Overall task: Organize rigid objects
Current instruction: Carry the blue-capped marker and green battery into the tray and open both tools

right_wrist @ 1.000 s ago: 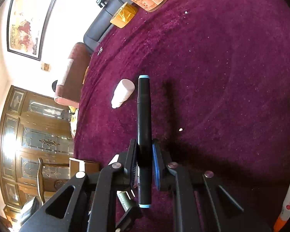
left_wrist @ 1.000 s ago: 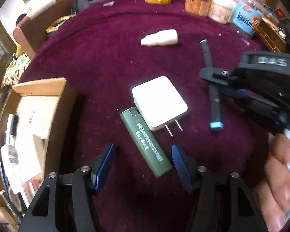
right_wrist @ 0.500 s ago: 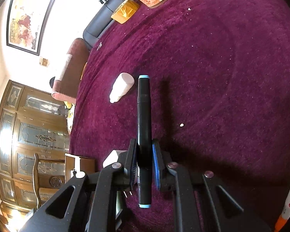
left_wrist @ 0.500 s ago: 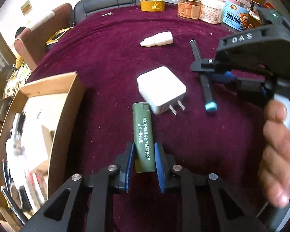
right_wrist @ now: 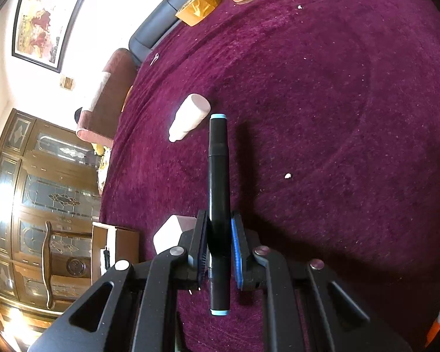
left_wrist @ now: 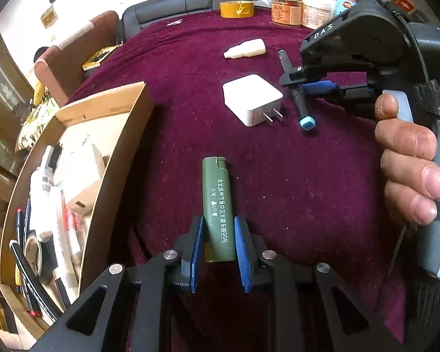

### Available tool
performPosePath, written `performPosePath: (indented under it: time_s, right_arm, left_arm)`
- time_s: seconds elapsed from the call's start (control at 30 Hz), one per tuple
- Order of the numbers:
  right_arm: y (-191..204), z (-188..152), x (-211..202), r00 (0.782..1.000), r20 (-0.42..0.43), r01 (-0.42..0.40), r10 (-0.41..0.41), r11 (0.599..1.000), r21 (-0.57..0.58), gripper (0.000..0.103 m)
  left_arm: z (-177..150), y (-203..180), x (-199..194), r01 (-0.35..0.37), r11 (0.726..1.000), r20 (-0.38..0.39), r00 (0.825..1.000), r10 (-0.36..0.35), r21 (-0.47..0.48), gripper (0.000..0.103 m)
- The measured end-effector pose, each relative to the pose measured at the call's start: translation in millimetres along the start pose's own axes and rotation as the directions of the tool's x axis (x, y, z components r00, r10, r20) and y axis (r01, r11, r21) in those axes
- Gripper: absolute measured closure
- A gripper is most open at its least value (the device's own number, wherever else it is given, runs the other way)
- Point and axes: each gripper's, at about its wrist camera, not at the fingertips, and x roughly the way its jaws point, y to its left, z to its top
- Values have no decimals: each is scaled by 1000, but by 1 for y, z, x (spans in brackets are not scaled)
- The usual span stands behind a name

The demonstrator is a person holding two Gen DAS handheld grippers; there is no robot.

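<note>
Both jaws now loaded: lighter newly gripped, marker already held.

The left gripper (left_wrist: 218, 243) has just closed its jaws from wide open onto the olive-green plastic lighter (left_wrist: 217, 208), and the lighter now appears to sit clear of the maroon-cloth bench (left_wrist: 293, 190), nearer the open brown cardboard box (left_wrist: 123, 152) than a second ago, so it looks ready for boxing. Its long axis runs straight out along the fingers, cap end pointing away. The right gripper (right_wrist: 218, 249) is clenched on the black marker with light-blue ends (right_wrist: 218, 193), likewise lengthwise. The white square plug adapter (left_wrist: 250, 99) lies untouched on the cloth.
</note>
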Motion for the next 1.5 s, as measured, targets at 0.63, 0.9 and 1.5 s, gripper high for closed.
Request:
performPosePath:
  time_s: [0.63, 0.9, 1.5]
  right_arm:
    - [-5, 1, -1, 1000, -4, -16, 16, 1000, 10, 89]
    - [4, -2, -7, 997, 5, -73, 73, 997, -28, 89]
    - [150, -136, -15, 907, -317, -416, 276, 699, -582, 88]
  left_arm:
    - [-5, 10, -5, 41, 997, 8, 999, -40, -73, 81]
    - [-10, 24, -49, 17, 995, 139, 990, -4, -94, 81]
    - [-60, 194, -82, -4, 902, 113, 992, 58, -432, 81]
